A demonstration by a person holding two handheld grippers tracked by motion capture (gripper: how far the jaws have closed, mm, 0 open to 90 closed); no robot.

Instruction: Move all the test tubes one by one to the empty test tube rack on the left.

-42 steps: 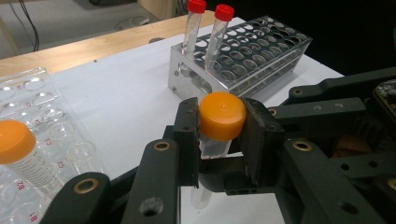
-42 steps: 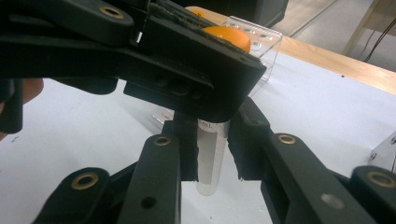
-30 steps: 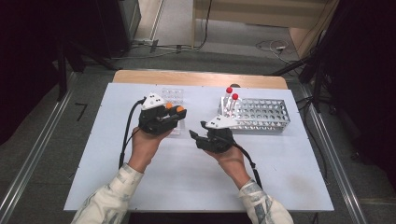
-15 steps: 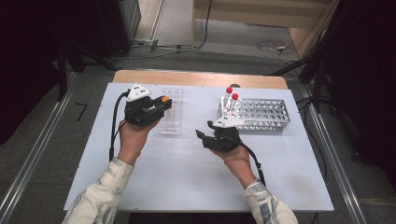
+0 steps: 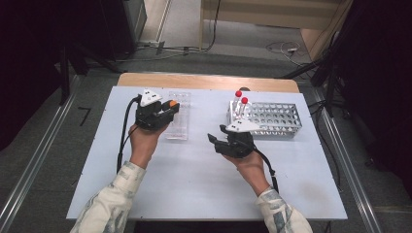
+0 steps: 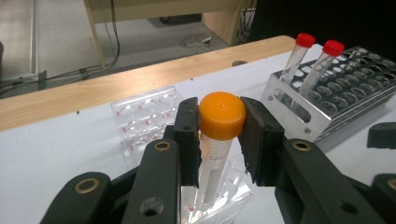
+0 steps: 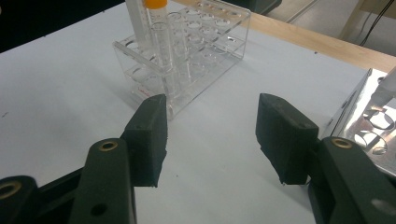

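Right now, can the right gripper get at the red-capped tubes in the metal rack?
Probably yes: the right gripper is open and empty, the red-capped tubes stand just beside it, nothing between.

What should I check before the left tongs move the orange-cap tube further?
1. Grip: left tongs are shut on the cap of the orange-cap tube, one jaw on each side. Ok.
2. Tube position: its lower end is at the clear rack; whether it sits in a hole or is lifted out, cannot tell.
3. Tube tilt: nearly upright between the jaws. Ok.
4. Right tongs: open, holding nothing, apart from the clear rack. Ok.
5. Metal rack: many free holes beside the two red-cap tubes. Ok.
6. Second tube in the clear rack: uncapped, close to the held tube; contact cannot tell.
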